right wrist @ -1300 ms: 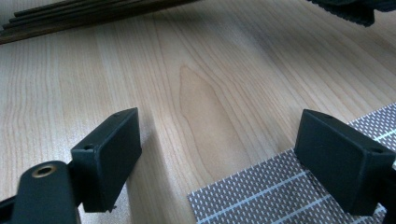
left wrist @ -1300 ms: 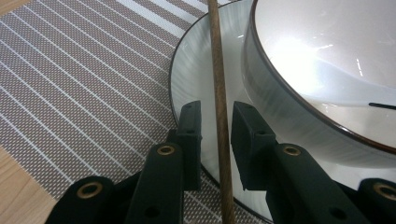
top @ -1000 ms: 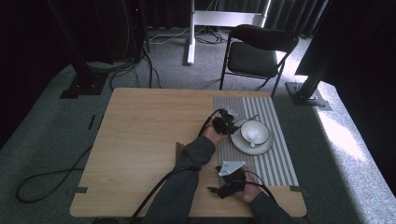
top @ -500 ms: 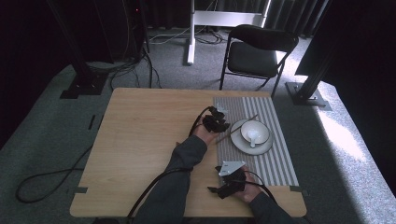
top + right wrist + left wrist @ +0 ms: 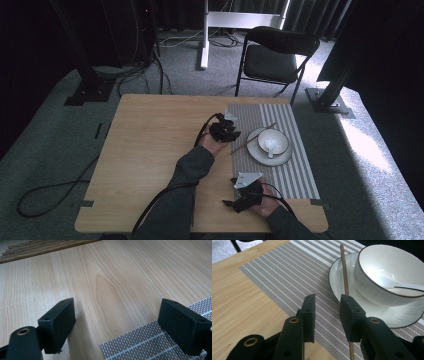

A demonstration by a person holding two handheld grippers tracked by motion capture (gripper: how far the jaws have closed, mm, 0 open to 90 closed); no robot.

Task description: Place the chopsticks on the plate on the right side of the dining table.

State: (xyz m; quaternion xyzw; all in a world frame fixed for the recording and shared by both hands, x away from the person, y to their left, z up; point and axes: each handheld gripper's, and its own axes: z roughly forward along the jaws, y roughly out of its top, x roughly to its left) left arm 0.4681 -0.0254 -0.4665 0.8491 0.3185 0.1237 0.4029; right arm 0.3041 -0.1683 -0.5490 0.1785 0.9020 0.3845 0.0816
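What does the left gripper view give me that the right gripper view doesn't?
Left gripper view: a chopstick leaning on the rim of a white plate, passing beside the left gripper's open jaws, not clamped; a white bowl on the plate with a spoon inside.

Right gripper view: the right gripper, jaws wide open over bare wood, and the placemat's near corner.

Both: the wooden table and striped placemat.

Bowl [image 5: 273,142] on plate [image 5: 256,151]; chopstick [image 5: 252,139] across plate rim.
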